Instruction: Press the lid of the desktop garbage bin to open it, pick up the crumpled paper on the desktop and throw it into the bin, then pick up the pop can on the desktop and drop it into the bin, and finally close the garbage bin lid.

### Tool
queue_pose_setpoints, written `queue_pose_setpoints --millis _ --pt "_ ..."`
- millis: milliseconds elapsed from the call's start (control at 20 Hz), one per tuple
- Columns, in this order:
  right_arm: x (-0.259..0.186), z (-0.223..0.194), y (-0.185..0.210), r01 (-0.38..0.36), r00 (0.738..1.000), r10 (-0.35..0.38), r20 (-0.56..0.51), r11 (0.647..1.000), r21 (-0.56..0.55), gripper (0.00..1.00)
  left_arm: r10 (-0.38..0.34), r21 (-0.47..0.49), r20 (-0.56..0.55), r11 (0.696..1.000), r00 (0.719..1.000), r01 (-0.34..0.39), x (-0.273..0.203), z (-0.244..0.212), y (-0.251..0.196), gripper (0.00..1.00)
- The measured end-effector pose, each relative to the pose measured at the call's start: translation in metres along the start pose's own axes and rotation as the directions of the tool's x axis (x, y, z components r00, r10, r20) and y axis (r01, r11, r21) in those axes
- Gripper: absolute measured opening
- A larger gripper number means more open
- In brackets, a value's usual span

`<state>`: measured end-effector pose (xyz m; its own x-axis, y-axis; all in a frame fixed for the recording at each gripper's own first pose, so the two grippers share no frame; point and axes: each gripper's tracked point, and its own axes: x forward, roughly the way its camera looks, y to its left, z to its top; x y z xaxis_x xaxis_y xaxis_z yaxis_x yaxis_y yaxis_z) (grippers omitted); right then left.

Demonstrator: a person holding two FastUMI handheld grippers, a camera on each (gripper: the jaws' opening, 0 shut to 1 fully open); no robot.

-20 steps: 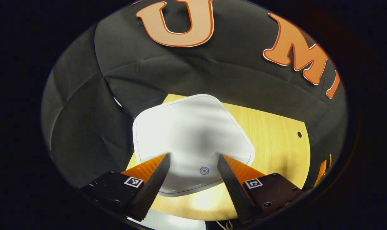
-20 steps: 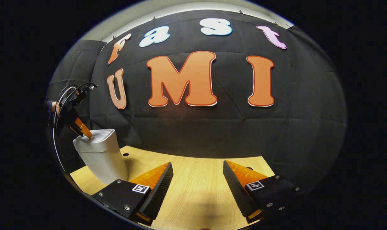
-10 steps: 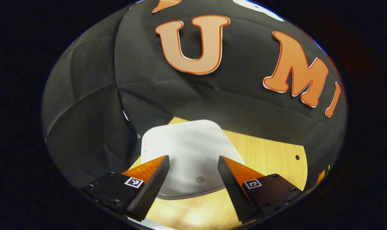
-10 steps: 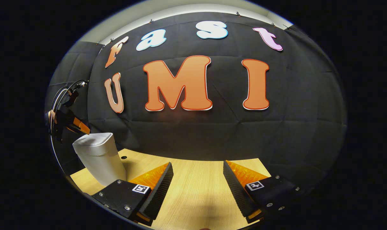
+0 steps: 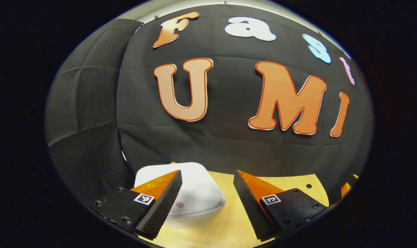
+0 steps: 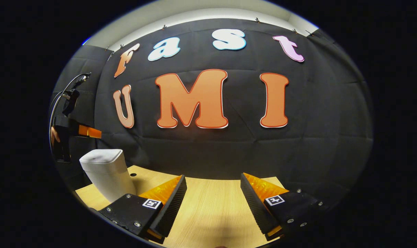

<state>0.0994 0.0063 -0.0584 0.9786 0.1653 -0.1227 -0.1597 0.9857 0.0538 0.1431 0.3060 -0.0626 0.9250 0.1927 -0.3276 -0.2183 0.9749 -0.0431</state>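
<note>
Bare wooden surface (image 6: 208, 206) ahead, both sets of fingers (image 5: 208, 203) (image 6: 212, 203) apart, empty. Bin (image 5: 194, 193) below left fingers, lid seemingly shut; if unlatched, could spring open again.

White plastic bin with closed rounded lid (image 6: 105, 172) stands at the far left corner of the light wooden tabletop (image 6: 208, 206), close to the black cloth wall (image 6: 212, 151). Left gripper (image 6: 88, 132) hangs above it, apart. Bare tabletop lies ahead between the right gripper's (image 6: 212, 199) spread fingers.
</note>
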Motion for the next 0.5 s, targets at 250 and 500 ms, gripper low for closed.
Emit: queue_pose_setpoints --millis 250,500 --pt "-0.008 0.010 -0.001 0.009 1.000 -0.009 0.022 1.000 -0.004 0.93 -0.015 -0.036 0.171 0.999 0.985 0.021 0.000 0.014 -0.001 0.96" --pt "-0.015 0.014 0.002 0.015 0.999 -0.014 0.037 1.000 -0.016 0.93 -0.073 0.022 0.237 0.997 0.969 0.069 -0.017 0.012 -0.036 0.94"
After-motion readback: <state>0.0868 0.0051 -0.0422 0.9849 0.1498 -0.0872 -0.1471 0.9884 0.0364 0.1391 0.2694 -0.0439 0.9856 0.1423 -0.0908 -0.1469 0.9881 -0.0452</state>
